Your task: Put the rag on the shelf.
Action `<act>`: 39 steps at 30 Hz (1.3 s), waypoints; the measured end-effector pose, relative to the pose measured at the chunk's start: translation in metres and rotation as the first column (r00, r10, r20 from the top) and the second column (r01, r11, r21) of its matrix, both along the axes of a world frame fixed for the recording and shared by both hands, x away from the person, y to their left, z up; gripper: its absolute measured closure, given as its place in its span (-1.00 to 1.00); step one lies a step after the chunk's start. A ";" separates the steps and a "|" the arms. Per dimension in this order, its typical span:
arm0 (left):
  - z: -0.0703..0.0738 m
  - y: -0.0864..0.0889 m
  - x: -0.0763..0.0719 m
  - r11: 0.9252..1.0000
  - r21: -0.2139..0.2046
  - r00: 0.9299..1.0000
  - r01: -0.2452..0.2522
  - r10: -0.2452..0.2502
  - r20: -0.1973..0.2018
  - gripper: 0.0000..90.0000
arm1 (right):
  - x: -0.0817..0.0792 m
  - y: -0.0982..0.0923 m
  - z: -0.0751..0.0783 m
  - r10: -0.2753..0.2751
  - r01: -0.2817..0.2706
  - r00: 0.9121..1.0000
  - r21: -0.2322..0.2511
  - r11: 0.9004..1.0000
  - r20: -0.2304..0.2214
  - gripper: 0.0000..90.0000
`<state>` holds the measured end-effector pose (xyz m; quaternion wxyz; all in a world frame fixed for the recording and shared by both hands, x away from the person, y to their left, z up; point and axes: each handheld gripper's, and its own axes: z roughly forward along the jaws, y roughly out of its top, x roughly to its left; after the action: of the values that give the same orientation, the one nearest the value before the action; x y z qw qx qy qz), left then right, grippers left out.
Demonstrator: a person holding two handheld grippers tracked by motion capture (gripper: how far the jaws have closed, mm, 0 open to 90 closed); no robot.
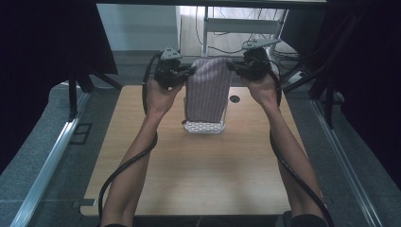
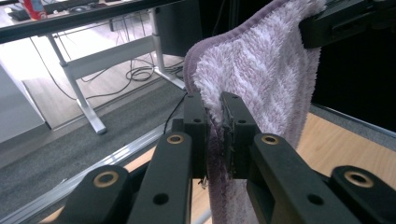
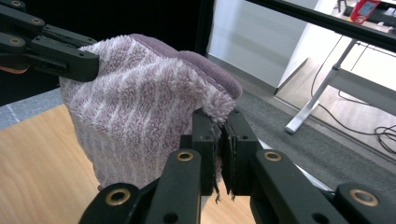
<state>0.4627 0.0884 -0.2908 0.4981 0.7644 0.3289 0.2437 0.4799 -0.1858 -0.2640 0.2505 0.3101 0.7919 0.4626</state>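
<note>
Left gripper [image 1: 189, 71] and right gripper [image 1: 232, 66] pinch towel [image 1: 208, 90] (hiding, apparently, a basket [image 1: 204, 126])

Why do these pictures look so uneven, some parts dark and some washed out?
High view: dim overall, black curtains at both sides, bright floor behind the towel. Left gripper view: floor at upper left glares white, towel fibres sharp. Right gripper view: upper right overexposed, the near jaws slightly soft.

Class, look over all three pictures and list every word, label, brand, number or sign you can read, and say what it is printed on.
No text can be read.
Red object on the far desk in the right gripper view: a pale marking, too blurred to read.
Towel, basket, table, left gripper, right gripper: no lettering.
</note>
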 end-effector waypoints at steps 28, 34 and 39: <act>-0.043 -0.008 0.072 0.986 0.093 0.982 -0.138 0.148 -0.118 0.78 | 0.063 0.017 -0.047 -0.088 0.087 0.994 -0.006 0.996 -0.069 0.89; -0.060 -0.009 0.086 0.985 0.103 0.974 -0.141 0.157 -0.165 0.77 | 0.073 0.020 -0.063 -0.105 0.102 0.988 -0.028 0.994 -0.115 0.89; -0.071 -0.011 0.093 0.983 0.131 0.964 -0.132 0.158 -0.213 0.76 | 0.080 0.019 -0.079 -0.116 0.109 0.980 -0.056 0.993 -0.160 0.87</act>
<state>0.5555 0.0777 -0.3619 0.3938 0.7883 0.4229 0.2112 0.5597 -0.1664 -0.3429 0.2177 0.3852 0.8016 0.4021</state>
